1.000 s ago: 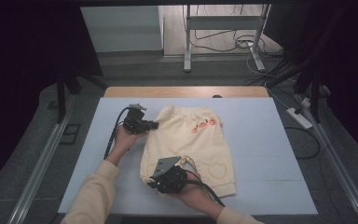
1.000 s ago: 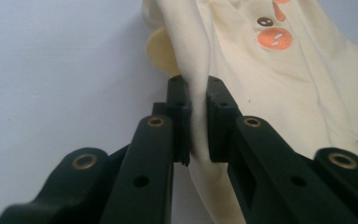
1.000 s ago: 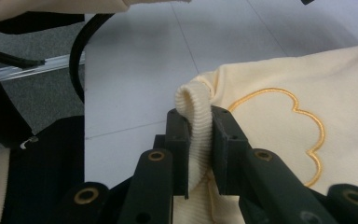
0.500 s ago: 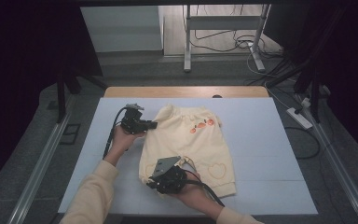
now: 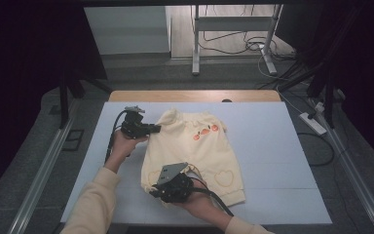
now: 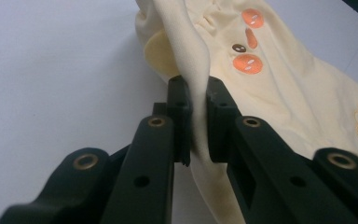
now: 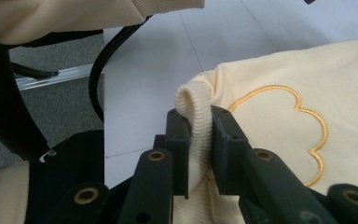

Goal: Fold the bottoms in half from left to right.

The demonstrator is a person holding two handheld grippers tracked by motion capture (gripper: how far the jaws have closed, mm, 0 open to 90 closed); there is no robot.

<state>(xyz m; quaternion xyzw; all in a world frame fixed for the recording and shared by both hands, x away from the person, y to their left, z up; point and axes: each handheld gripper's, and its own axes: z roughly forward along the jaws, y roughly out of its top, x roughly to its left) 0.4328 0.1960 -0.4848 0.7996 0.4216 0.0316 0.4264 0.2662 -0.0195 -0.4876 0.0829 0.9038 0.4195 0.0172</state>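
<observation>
Comparing this moment with the two earlier high views, almost nothing is found changed: the cream sweatshirt point(image 5: 195, 156) is spread as it was a second ago on the white table sheet point(image 5: 282, 161), and both hands are seen where they were, so the fold or lift is judged set up but not begun. The sweatshirt, taken as landmark, is laid with its long axis running from the near edge away toward the wooden table end point(image 5: 190, 95), the orange print point(image 5: 205, 132) toward the far end. At its left far edge the left gripper point(image 5: 152, 128) is clenched on a pinch of cream fabric point(image 6: 196, 93). At its near left corner the right gripper point(image 5: 161, 191) is clamped on the ribbed hem point(image 7: 196, 121).
</observation>
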